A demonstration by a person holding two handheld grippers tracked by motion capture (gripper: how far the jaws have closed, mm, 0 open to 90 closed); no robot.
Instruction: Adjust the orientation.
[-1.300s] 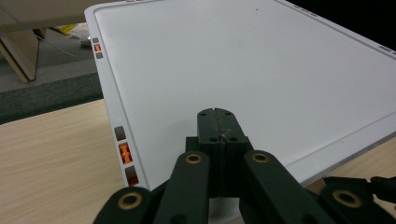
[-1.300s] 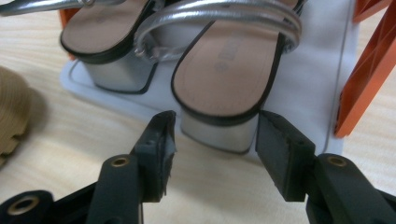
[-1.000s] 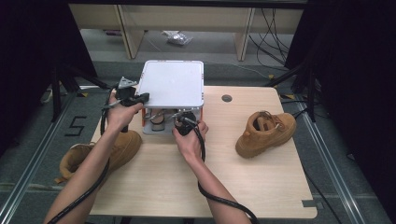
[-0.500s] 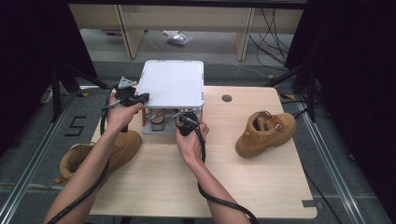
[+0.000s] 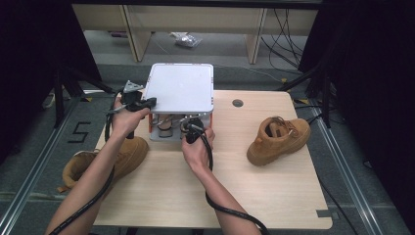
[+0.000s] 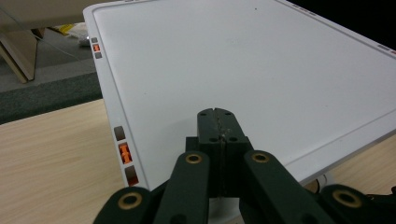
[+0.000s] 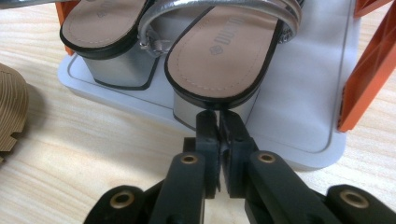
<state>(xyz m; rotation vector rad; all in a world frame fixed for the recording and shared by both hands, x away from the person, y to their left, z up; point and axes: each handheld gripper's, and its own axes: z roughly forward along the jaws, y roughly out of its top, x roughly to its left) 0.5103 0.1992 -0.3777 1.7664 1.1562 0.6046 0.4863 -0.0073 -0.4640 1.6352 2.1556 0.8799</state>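
Observation:
A small two-tier rack has a white top shelf on orange posts. Two silver block-heel sandals stand on its lower tray. My left gripper is shut and empty, its tips over the near edge of the top shelf. My right gripper reaches under that shelf. Its jaws have just been closing and now pinch the back rim of the nearer sandal, with only a slim gap between them. The other sandal sits beside it.
A tan boot lies on the table's right side. A second tan boot sits at the left edge by my left forearm; its ridged sole appears in the right gripper view. A cable hole is behind.

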